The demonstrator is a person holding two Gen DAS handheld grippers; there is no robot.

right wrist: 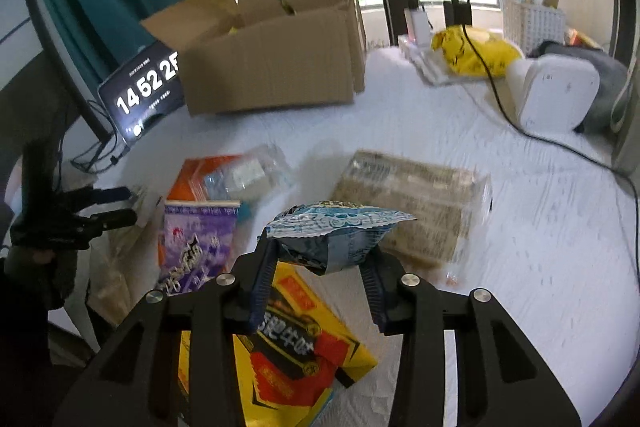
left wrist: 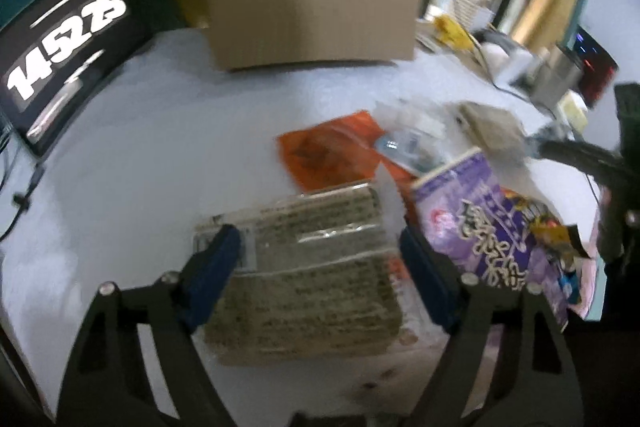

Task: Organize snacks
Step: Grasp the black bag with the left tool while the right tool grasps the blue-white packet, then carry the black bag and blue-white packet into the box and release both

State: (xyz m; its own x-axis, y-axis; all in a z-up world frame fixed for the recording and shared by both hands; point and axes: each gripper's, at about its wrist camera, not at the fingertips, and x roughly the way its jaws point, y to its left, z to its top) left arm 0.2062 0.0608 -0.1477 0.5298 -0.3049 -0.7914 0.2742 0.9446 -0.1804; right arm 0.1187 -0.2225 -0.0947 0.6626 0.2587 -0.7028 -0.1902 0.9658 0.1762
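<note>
Above the white counter (right wrist: 500, 227), right gripper (right wrist: 320, 263) fingers are pinching a crinkled blue foil snack packet (right wrist: 336, 235) for boxing, while left gripper (left wrist: 320, 251) fingers are straddling, spread, a clear-wrapped tan cracker pack (left wrist: 308, 279).

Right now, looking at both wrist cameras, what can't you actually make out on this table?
- Cardboard box contents: its walls hide them in both views.
- Seaweed-like pack label: motion blur, left wrist view.
- Yellow packet: largely covered by the right gripper and its blue packet.
- Clear packs on the orange packet: blurred.
- Left gripper contact with the pack: unclear.
</note>
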